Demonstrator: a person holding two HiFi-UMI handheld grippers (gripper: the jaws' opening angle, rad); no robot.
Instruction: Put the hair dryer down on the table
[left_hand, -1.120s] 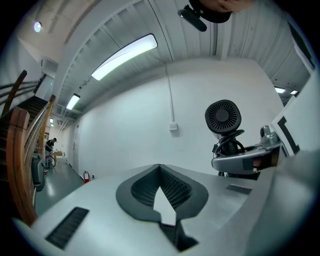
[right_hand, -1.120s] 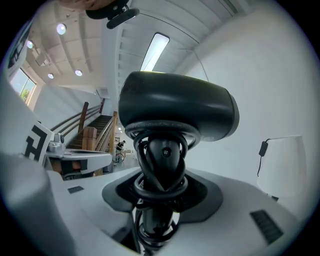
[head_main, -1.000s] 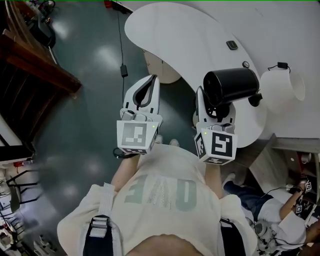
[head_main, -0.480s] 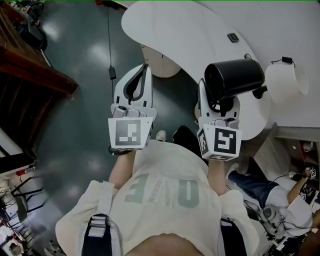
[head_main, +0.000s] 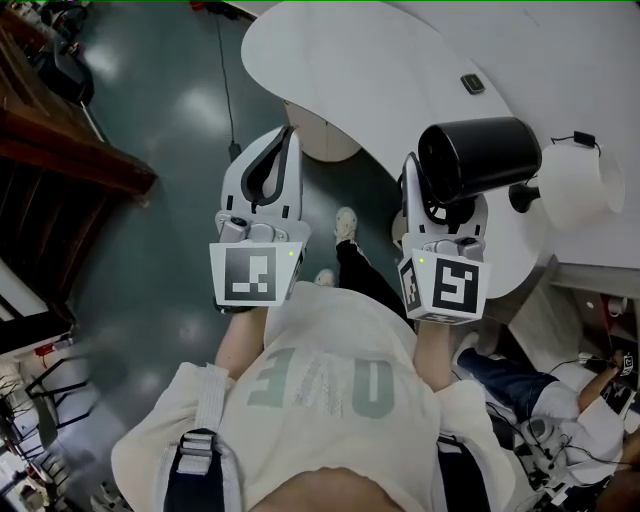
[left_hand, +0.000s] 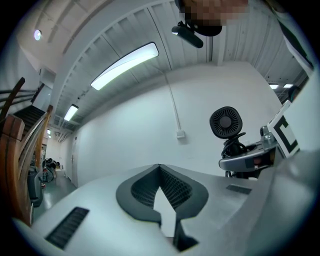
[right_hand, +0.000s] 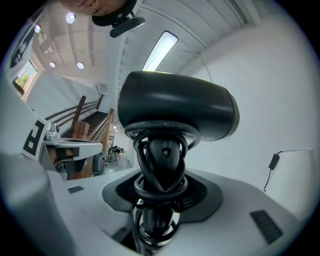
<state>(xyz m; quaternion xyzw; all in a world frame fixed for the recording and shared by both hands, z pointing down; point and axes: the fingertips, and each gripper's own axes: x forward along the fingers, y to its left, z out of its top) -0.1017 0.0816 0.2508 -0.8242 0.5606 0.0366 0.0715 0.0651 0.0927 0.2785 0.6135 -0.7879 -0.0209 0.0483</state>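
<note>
Hair dryer (head_main: 478, 158) in right claw (right_hand: 161, 195), table (head_main: 380, 70) visible only in head view

Head view: above the person, facing steeply down past the chest onto left gripper (head_main: 287, 135), right gripper (head_main: 445, 200), floor (head_main: 150, 150) and the white desk (head_main: 370, 70) edge. Left gripper view: low behind its own fingers (left_hand: 95, 205), about level toward a white wall (left_hand: 140, 135), right gripper with hair dryer (left_hand: 225, 122) at its right edge. Right gripper view: very close behind the hair dryer, which fills the centre, left gripper at its left edge; both grippers are shared with the head view.
</note>
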